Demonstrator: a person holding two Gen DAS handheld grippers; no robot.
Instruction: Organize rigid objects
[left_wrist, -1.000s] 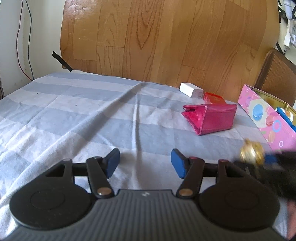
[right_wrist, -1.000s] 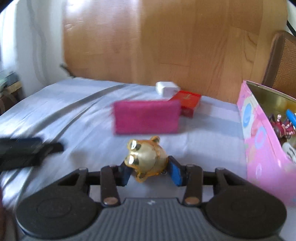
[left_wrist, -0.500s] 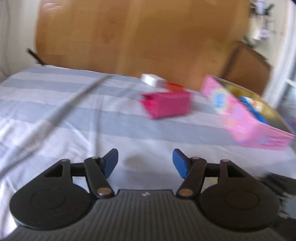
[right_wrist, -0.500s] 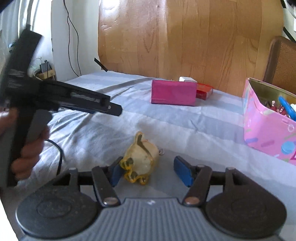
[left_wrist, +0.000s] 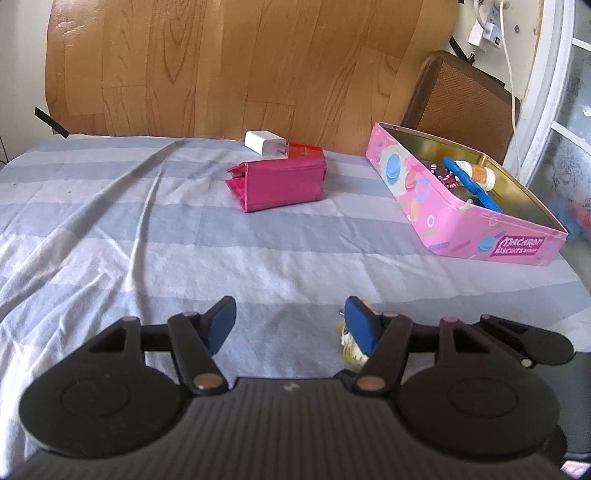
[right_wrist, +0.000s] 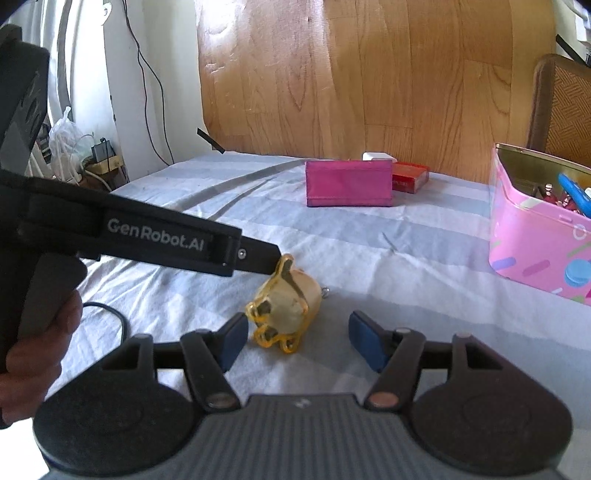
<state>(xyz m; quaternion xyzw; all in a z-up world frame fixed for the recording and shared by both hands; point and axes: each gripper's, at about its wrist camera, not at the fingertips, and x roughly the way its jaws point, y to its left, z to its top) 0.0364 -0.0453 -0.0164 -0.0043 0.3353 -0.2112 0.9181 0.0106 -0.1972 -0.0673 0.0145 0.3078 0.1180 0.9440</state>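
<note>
The left gripper (left_wrist: 290, 325) has its jaws spread over the striped worktop (left_wrist: 258, 236), the golden pig figurine (right_wrist: 284, 310) lies between the right gripper's (right_wrist: 297, 338) parted jaws, and the pink tin (right_wrist: 535, 236) stands far right.

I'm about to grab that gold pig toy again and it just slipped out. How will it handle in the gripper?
The pig looks glossy and rounded, so the pads may slide off unless they close across its middle. It lies on its side on the cloth and could roll if nudged. It looks like hard, probably hollow plastic: likely light and stiff.
</note>
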